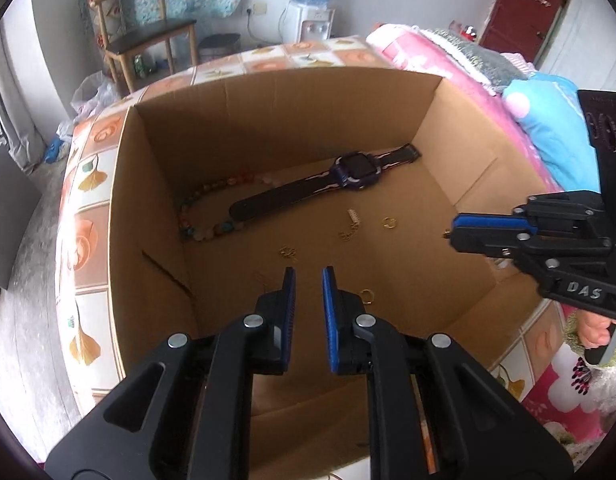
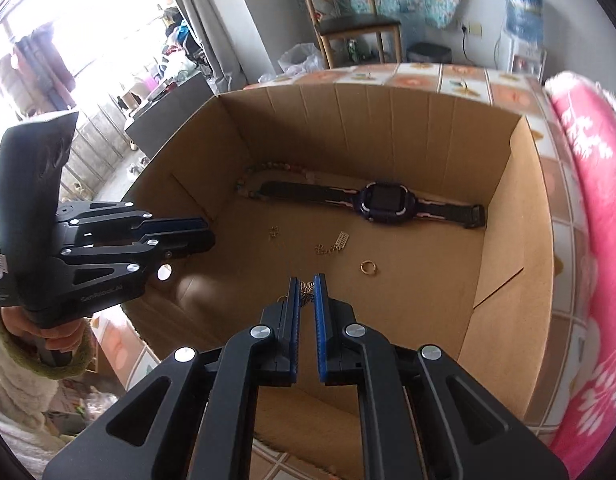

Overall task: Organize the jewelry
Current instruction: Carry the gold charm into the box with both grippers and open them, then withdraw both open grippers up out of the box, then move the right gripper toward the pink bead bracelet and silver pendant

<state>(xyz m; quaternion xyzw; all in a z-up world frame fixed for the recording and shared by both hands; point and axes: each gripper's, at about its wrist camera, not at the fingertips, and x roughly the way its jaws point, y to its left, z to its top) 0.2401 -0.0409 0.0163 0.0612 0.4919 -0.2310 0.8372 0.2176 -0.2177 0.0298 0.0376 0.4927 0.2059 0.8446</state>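
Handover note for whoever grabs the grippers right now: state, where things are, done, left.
Right gripper: shut on a small butterfly pendant, held above the cardboard box.
Left gripper: jaws slightly apart, nothing visible between them, over the box's near-left part.
On the box floor: watch along the far wall, bead bracelet in the far-left corner, gold ring, short chain with charm, a few small gold pieces.
Done: most pieces lie in the box.
Left: the pendant is not yet set down; pieces lie loose, unsorted.
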